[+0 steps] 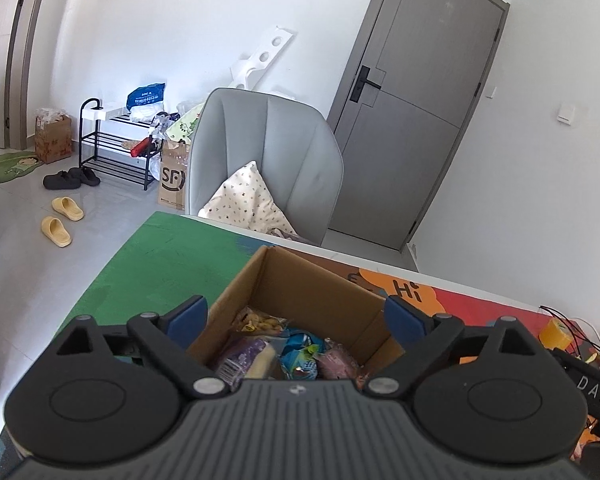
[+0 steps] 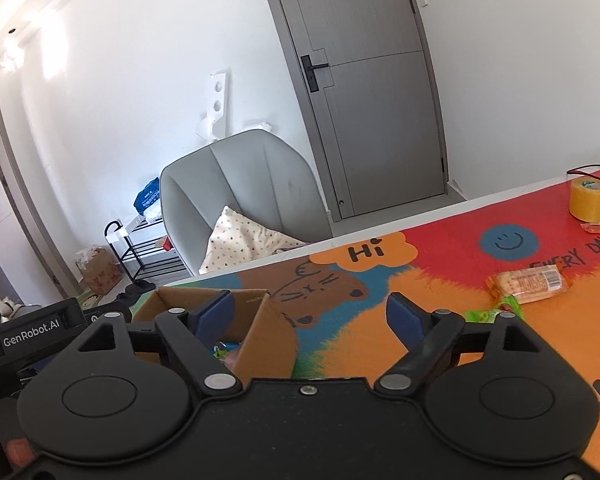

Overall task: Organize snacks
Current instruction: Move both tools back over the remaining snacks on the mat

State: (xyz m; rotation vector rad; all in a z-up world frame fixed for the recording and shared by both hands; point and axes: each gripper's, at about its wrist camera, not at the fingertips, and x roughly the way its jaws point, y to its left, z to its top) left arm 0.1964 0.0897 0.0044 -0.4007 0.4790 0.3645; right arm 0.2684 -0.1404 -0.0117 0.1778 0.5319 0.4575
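An open cardboard box (image 1: pixel 324 288) sits on the colourful table mat, holding several snack packets: a purple one (image 1: pixel 242 356), a blue one (image 1: pixel 302 354) and a pink one (image 1: pixel 336 362). My left gripper (image 1: pixel 296 316) hangs above the box, open, its blue pads wide apart with nothing between them. In the right wrist view the same box (image 2: pixel 260 328) is at lower left. My right gripper (image 2: pixel 310 312) is open over the box's right wall and the mat, empty. An orange wrapped snack (image 2: pixel 528 282) and a green packet (image 2: pixel 496 312) lie on the mat to the right.
A yellow tape roll (image 2: pixel 589 198) and black cables stand at the table's far right. A grey armchair (image 1: pixel 268 160) with a spotted cushion is behind the table, before a grey door (image 1: pixel 420 100). The left gripper's body (image 2: pixel 32 332) is at the left edge.
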